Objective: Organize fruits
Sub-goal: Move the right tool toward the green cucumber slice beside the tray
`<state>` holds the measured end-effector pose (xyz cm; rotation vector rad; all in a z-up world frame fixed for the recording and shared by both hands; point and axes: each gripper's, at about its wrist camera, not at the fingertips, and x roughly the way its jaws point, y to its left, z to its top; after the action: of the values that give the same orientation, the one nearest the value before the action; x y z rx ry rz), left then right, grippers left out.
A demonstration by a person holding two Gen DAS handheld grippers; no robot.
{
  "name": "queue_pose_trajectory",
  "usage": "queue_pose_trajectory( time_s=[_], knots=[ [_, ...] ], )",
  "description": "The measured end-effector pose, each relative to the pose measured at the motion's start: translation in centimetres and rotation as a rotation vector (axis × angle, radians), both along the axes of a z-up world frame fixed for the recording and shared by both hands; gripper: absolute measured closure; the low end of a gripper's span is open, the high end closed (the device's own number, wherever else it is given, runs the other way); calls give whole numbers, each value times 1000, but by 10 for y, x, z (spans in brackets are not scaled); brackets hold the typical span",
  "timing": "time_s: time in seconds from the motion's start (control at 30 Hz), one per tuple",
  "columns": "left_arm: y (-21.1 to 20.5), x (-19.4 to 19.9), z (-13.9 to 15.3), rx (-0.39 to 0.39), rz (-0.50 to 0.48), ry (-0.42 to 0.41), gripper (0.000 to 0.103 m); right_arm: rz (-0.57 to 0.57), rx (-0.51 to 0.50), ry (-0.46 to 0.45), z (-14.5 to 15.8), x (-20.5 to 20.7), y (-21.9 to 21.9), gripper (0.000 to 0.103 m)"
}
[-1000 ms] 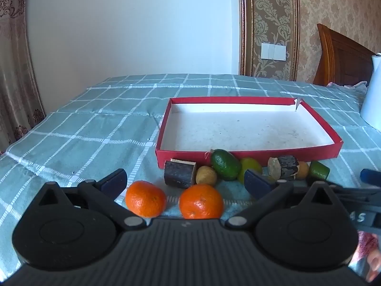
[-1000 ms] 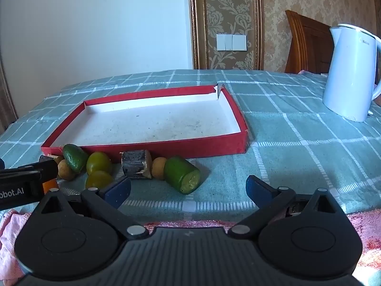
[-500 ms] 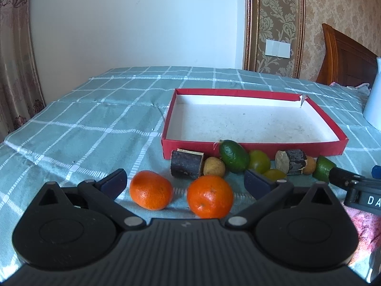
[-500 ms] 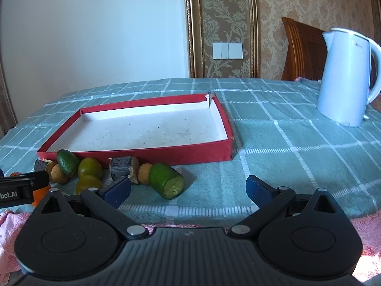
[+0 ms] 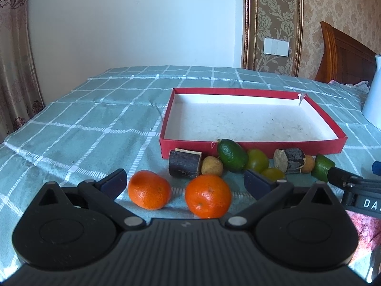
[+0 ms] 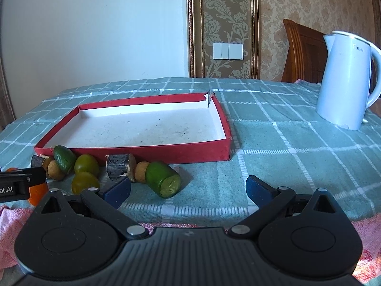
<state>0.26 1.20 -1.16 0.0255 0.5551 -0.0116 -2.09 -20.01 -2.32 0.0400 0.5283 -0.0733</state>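
your left gripper (image 5: 184, 182) is spread wide and grasps nothing, its blue fingertips (image 5: 114, 183) low over the green checked tablecloth (image 5: 83, 128); two oranges lie between the jaws, the left orange (image 5: 149, 189) just beside the right orange (image 5: 208, 196), apart from each other. your right gripper (image 6: 188, 189) is likewise released and empty, with bare cloth between its jaws and the cut green fruit (image 6: 163, 179) just ahead of its left fingertip. the red tray (image 6: 166, 153), white inside, holds no fruit. the remaining items form a loose row along the tray's near wall: from the left-wrist view, a dark cut log piece (image 5: 185, 164), a small brown fruit (image 5: 212, 166) touching it, a dark green avocado (image 5: 232, 155) leaning at the tray wall, a yellow-green round fruit (image 5: 257, 159), a second yellow-green fruit (image 5: 273, 174) nearer to you, a second dark log piece (image 5: 289, 160), and another small brown fruit (image 5: 309, 164) beside the cut green fruit. a white kettle (image 6: 346, 81) stands well apart to the right of the tray. pink cloth (image 6: 14, 214) lies at the table's near edge below both grippers.
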Motion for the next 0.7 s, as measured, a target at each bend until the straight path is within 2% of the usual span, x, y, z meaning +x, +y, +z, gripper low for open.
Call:
queue_pose_trajectory(
  time_s=[0.33, 0.7],
  knots=[
    [3, 3, -3, -8, -2, 12, 0, 13, 28, 37, -3, 6, -4, 0],
    [1, 3, -4, -3, -10, 16, 0, 44, 5, 20, -1, 5, -2, 0]
  ],
)
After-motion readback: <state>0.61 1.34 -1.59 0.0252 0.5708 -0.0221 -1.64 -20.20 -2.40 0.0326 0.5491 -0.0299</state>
